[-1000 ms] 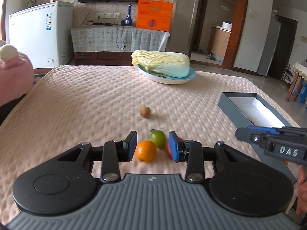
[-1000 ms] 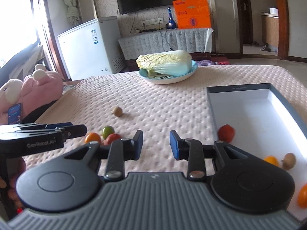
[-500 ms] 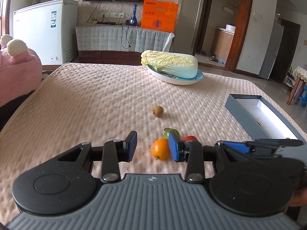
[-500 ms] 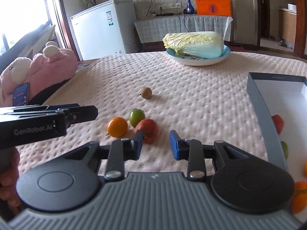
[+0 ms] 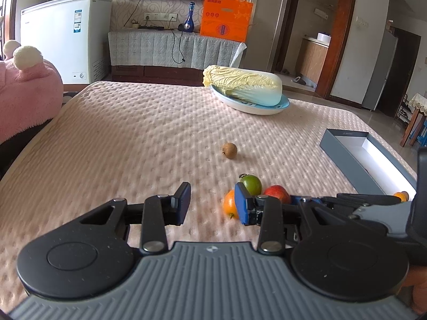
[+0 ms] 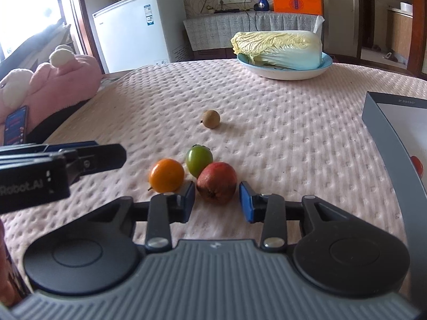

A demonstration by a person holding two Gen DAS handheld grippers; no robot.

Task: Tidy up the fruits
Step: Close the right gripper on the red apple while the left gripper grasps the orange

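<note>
Right wrist: cabbage [image 6: 279,49], plush [image 6: 53,85], green fruit [image 6: 198,160] crowding.

An orange [image 6: 166,174], a green fruit [image 6: 199,159] and a red fruit [image 6: 217,182] sit touching in a cluster on the near desk, a small brown fruit [image 6: 211,119] alone farther off, a grey box [image 5: 344,150] at right.

A napa cabbage [image 6: 280,49] is lying on a blue plate [image 6: 285,72] at the far side of the bench [image 5: 133,138]. A pink plush toy [image 6: 58,85] is sitting beside it, with a white freezer [image 5: 66,34] standing behind.
</note>
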